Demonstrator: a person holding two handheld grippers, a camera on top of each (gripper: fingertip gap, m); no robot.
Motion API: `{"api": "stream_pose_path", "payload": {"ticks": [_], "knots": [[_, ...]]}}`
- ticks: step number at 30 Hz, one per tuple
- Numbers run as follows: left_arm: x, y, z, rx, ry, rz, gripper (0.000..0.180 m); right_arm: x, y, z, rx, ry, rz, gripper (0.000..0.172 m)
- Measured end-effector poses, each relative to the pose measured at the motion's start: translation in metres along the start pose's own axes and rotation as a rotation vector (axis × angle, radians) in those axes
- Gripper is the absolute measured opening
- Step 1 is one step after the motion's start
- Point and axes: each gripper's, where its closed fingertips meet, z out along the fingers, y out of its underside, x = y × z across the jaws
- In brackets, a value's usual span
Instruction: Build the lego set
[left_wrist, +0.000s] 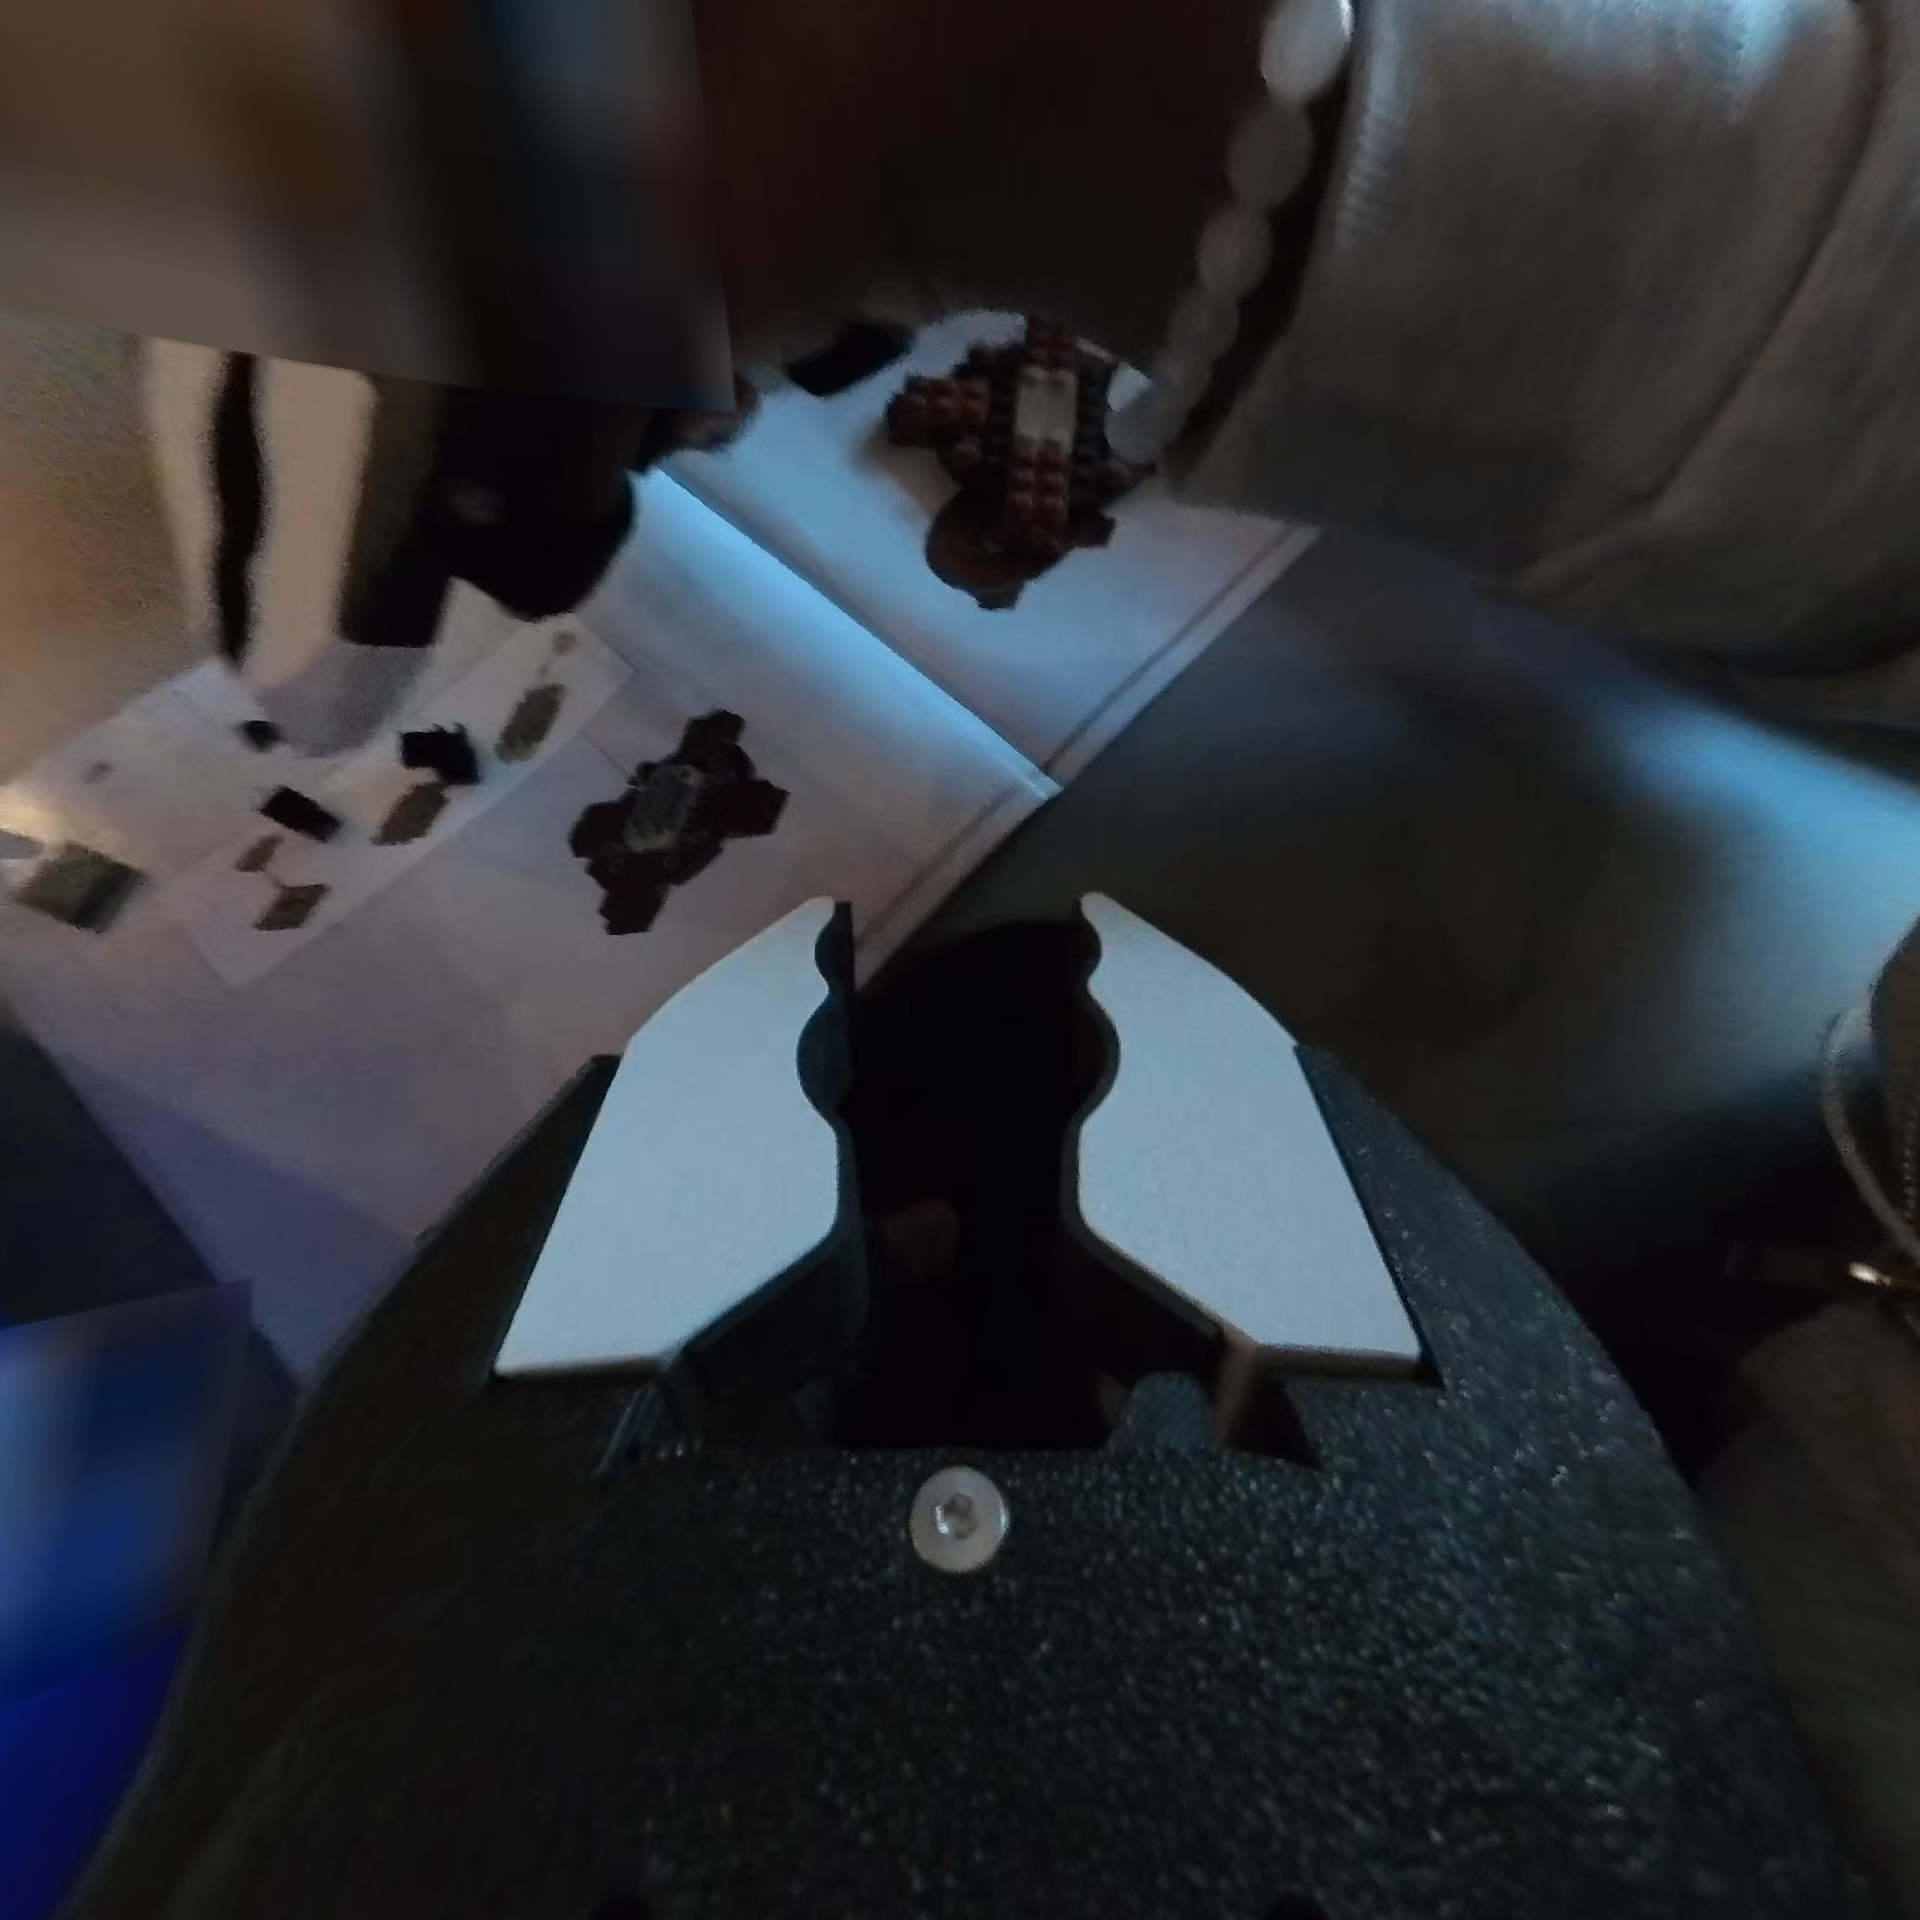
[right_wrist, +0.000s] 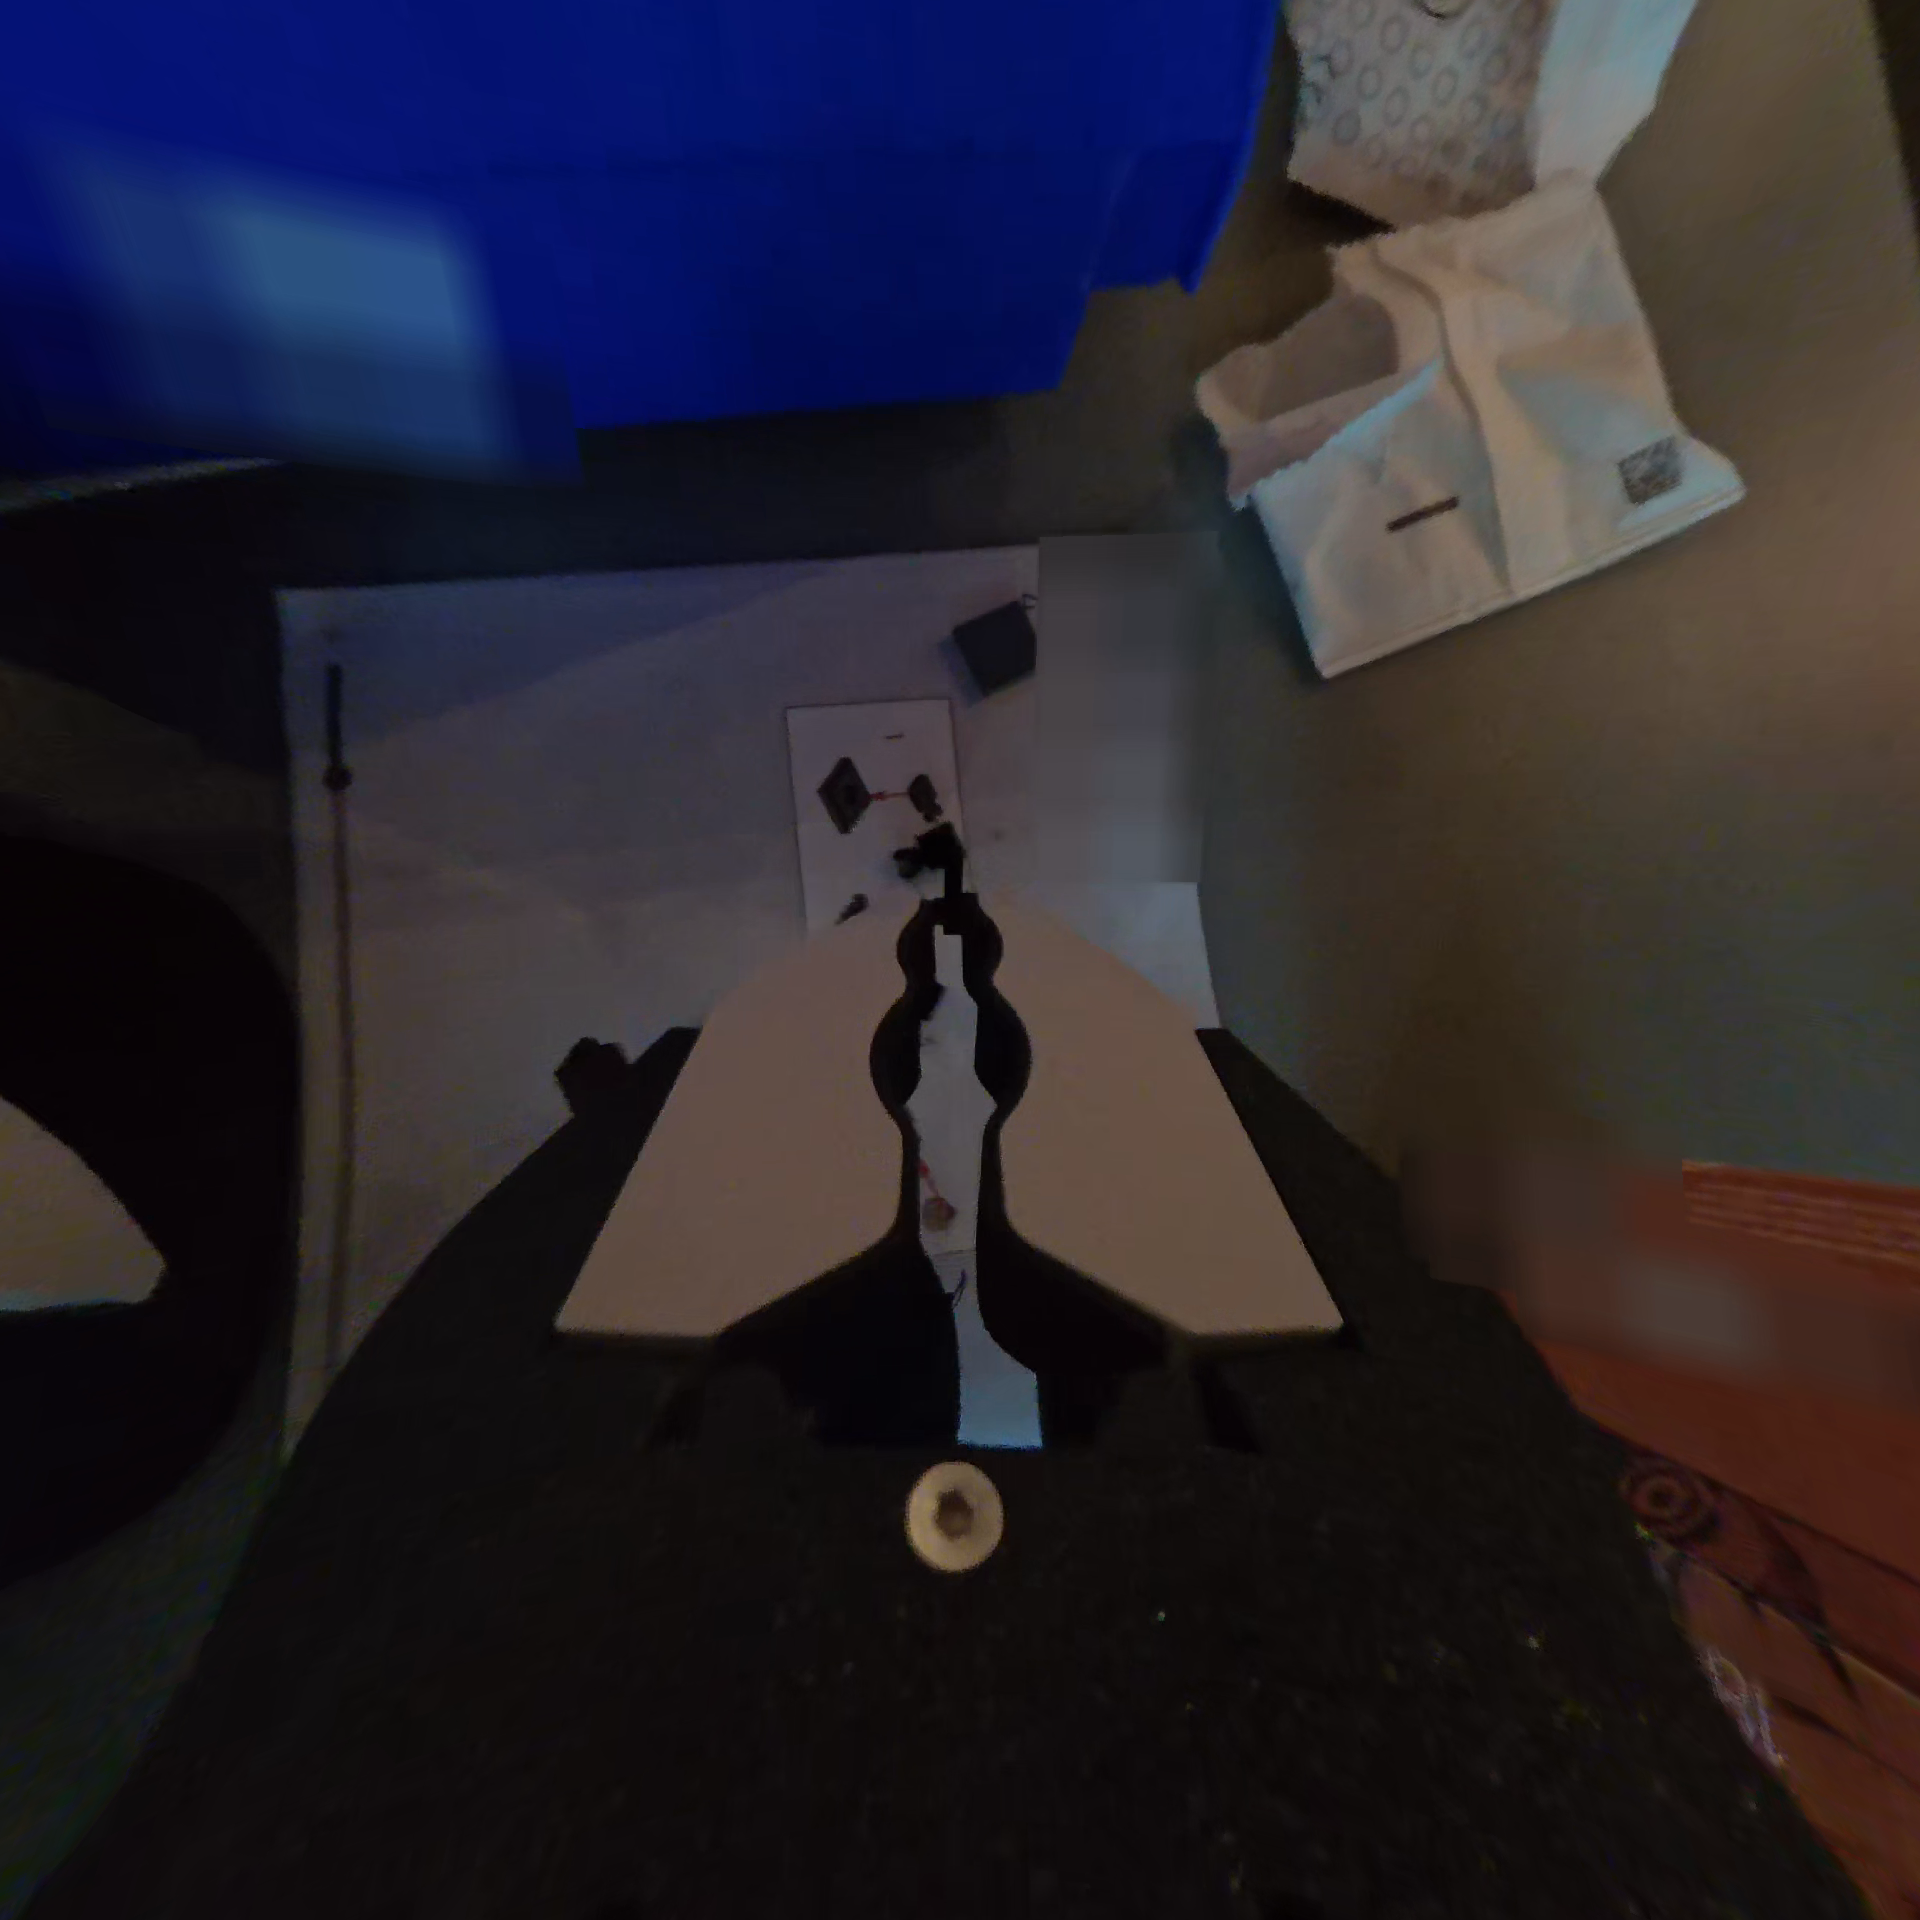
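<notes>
Two grippers: left gripper (left_wrist: 956, 914) gapes wide, bare, beside the white sheet (left_wrist: 727, 997); right gripper (right_wrist: 948, 914) pinches perhaps a small black piece (right_wrist: 940, 852), blurred, over that sheet.

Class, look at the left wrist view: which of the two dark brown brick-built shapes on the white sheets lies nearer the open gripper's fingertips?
The flatter, darker brown shape with a grey centre, left of the left gripper. The other brown studded model, with a cream strip, sits farther off by the grey sleeve.
</notes>
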Motion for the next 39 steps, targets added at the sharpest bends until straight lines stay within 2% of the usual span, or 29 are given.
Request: {"api": "stream_pose_path", "payload": {"ticks": [1,3,6,8,10,12,13,16,20,26,30,32,34,35,37,39], "knots": [[-0.005,-0.002,-0.001,0.009,-0.026,-0.006,0.039,0.002,0.000,-0.001,0.007,0.018,0.002,0.005],[-0.026,-0.013,-0.002,0.045,-0.120,-0.068,0.035,0.006,0.000,-0.003,0.009,0.046,-0.003,0.034],[-0.069,-0.029,-0.003,0.086,-0.245,-0.233,0.027,0.007,0.001,-0.012,0.034,0.072,-0.053,0.033],[-0.090,-0.040,-0.007,0.134,-0.294,-0.317,0.013,0.007,0.001,-0.017,0.062,0.080,-0.060,0.033],[-0.112,-0.043,-0.012,0.144,-0.414,-0.312,0.001,0.006,0.002,-0.019,0.080,0.096,-0.100,0.033],[-0.130,-0.042,-0.017,0.105,-0.533,-0.278,0.000,0.005,0.003,-0.017,0.088,0.104,-0.143,0.035],[-0.132,-0.044,-0.015,0.098,-0.542,-0.278,0.000,0.004,0.003,-0.016,0.088,0.107,-0.160,0.036],[-0.133,-0.043,-0.001,0.019,-0.528,-0.267,0.000,0.003,0.000,-0.013,0.099,0.122,-0.218,0.037],[-0.131,-0.027,0.018,-0.098,-0.485,-0.283,0.000,0.009,-0.006,-0.013,0.119,0.157,-0.262,0.039],[-0.141,-0.016,0.030,-0.160,-0.463,-0.300,0.000,0.008,-0.009,-0.014,0.163,0.142,-0.280,0.043],[-0.146,-0.016,0.027,-0.148,-0.481,-0.298,0.000,0.014,-0.008,-0.017,0.159,0.165,-0.273,0.043],[-0.144,-0.018,0.021,-0.130,-0.492,-0.286,0.000,0.017,-0.009,-0.023,0.168,0.170,-0.226,0.033],[-0.133,-0.021,0.015,-0.102,-0.473,-0.267,0.010,0.018,-0.002,-0.031,0.135,0.161,-0.172,0.012],[-0.124,-0.021,0.011,-0.088,-0.455,-0.263,0.015,0.013,0.003,-0.035,0.119,0.120,-0.144,0.008],[-0.101,-0.018,0.007,-0.069,-0.390,-0.261,0.024,0.000,0.011,-0.039,0.096,0.021,-0.069,0.003],[-0.083,-0.013,0.005,-0.062,-0.349,-0.253,0.026,-0.007,0.016,-0.039,0.073,-0.025,-0.004,0.002]]}}
